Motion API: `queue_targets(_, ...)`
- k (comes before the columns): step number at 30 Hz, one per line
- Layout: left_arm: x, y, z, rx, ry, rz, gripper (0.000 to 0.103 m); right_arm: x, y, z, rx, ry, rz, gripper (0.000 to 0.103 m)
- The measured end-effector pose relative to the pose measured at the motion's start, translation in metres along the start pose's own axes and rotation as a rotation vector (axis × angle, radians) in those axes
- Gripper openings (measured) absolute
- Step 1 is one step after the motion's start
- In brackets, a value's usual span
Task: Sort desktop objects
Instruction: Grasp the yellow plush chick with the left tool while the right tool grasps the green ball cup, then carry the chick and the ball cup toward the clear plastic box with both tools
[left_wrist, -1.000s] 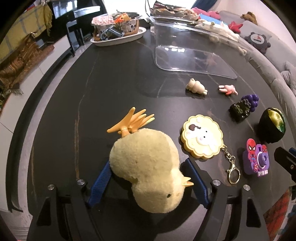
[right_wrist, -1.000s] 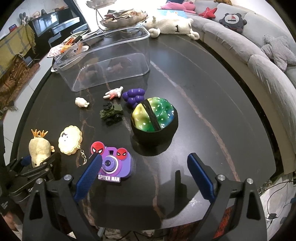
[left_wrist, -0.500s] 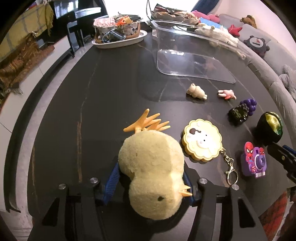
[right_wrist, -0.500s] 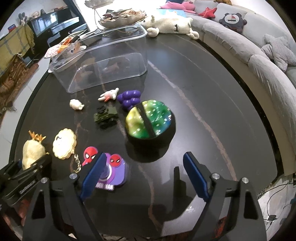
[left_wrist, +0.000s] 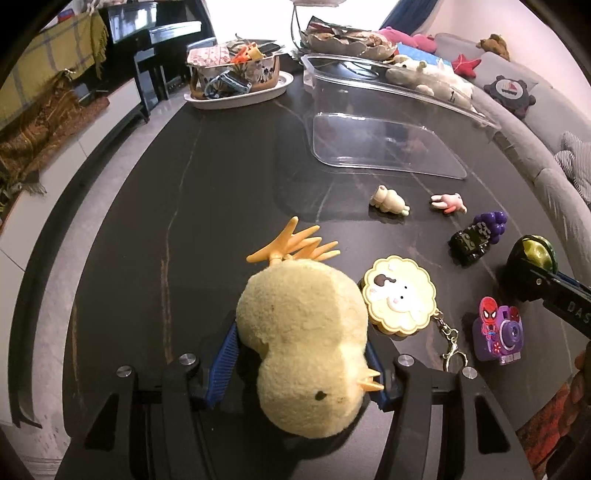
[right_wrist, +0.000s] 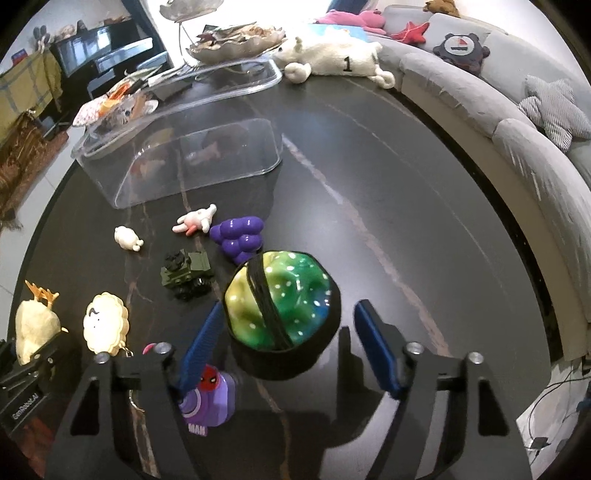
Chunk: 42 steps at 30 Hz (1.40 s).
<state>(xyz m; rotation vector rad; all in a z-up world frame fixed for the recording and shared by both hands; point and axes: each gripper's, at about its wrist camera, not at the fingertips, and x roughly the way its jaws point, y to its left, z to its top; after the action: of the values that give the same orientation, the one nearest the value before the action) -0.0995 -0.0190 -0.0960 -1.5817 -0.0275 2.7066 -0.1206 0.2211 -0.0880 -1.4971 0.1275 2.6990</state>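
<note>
Closed in since a second ago: left gripper (left_wrist: 299, 363) now pinching the plush chick (left_wrist: 303, 354) at its waist, long axis running away along the fingers, orange feet far end, low on the dark table (left_wrist: 221, 184). Right gripper (right_wrist: 288, 349) advanced and jaws just been narrowing around the green-yellow ball (right_wrist: 282, 317); left pad touching or nearly, right pad apart. Clear bin (right_wrist: 192, 147) beyond both, nearer the left.

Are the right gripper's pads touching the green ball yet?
Apart. In the right wrist view, table shows between the right pad and the green ball; the jaws have just been closing around it.
</note>
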Motion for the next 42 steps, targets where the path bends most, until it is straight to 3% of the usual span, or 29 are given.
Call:
queue_targets(11,-0.004,-0.002,0.003,-0.005,-0.014,0.010,0.055,0.002,0.002,-0.002,-0.045,-0.011,-0.025,0.061)
queue_targets(30,-0.068,-0.026,-0.001,0.035,-0.140,-0.046,0.055,-0.062,0.040,-0.018,-0.094,-0.089,0.127,0.061)
queue_targets(42,-0.100,-0.029,-0.009,0.032,-0.192,-0.054,0.055,-0.098,0.052,-0.029,-0.113,-0.145,0.146,0.061)
